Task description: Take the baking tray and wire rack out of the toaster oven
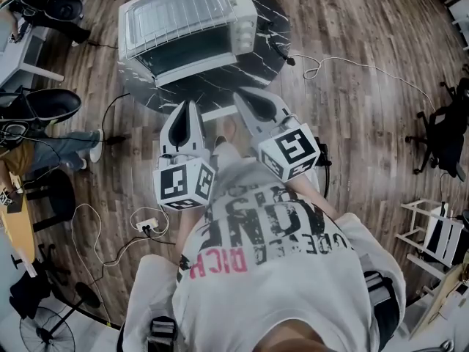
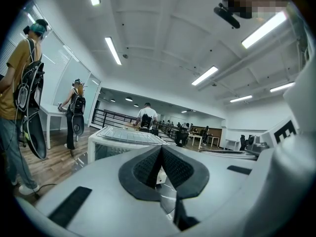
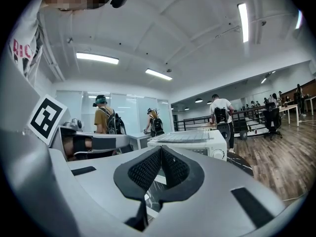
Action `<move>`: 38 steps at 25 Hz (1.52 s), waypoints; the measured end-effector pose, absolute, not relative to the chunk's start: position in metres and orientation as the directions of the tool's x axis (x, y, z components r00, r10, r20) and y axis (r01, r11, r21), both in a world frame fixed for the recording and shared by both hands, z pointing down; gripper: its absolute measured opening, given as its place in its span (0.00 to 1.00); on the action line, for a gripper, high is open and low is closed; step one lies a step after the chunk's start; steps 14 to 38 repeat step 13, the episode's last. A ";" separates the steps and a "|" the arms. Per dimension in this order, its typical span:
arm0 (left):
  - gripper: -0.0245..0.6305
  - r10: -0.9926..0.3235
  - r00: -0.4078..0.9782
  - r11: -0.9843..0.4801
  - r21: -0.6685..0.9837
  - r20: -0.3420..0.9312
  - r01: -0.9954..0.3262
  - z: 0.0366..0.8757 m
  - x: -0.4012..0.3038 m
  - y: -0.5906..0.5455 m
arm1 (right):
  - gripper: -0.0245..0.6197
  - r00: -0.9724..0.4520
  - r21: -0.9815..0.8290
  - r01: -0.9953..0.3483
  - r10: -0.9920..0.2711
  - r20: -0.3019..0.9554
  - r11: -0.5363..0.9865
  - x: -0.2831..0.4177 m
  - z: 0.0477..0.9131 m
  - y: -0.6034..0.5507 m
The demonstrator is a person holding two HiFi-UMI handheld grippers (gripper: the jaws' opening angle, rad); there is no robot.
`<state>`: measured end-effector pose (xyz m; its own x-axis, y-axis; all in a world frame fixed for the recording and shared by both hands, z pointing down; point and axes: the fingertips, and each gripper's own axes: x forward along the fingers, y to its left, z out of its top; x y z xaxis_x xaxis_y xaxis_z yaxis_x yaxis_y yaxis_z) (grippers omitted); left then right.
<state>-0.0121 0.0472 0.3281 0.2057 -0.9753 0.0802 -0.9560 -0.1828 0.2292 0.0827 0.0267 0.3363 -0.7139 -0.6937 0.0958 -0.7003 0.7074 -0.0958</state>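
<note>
On the round dark marble surface (image 1: pixel 267 28), at 12 o'clock from the person, stands the toaster oven (image 1: pixel 187 24). At its 6 o'clock, the left hand-held gripper (image 1: pixel 192 108) and right hand-held gripper (image 1: pixel 246 97) hover level, jaws pressed together, holding nothing.

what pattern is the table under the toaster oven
The table is black marble with white veins, best in head view.

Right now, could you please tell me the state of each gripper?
Left grey two-jaw gripper: closed, holding nothing.
Right grey two-jaw gripper: closed, holding nothing.
</note>
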 end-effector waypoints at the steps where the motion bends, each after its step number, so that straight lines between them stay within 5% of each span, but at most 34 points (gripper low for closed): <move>1: 0.04 -0.976 0.204 -0.181 0.229 0.082 -0.957 0.328 -0.013 0.048 | 0.04 -0.714 -0.099 -0.700 -0.693 0.097 0.707 0.082 0.337 0.027; 38: 0.04 -0.974 0.203 -0.175 0.233 0.100 -0.957 0.332 -0.019 0.055 | 0.04 -0.711 -0.120 -0.702 -0.697 0.090 0.702 0.080 0.337 0.030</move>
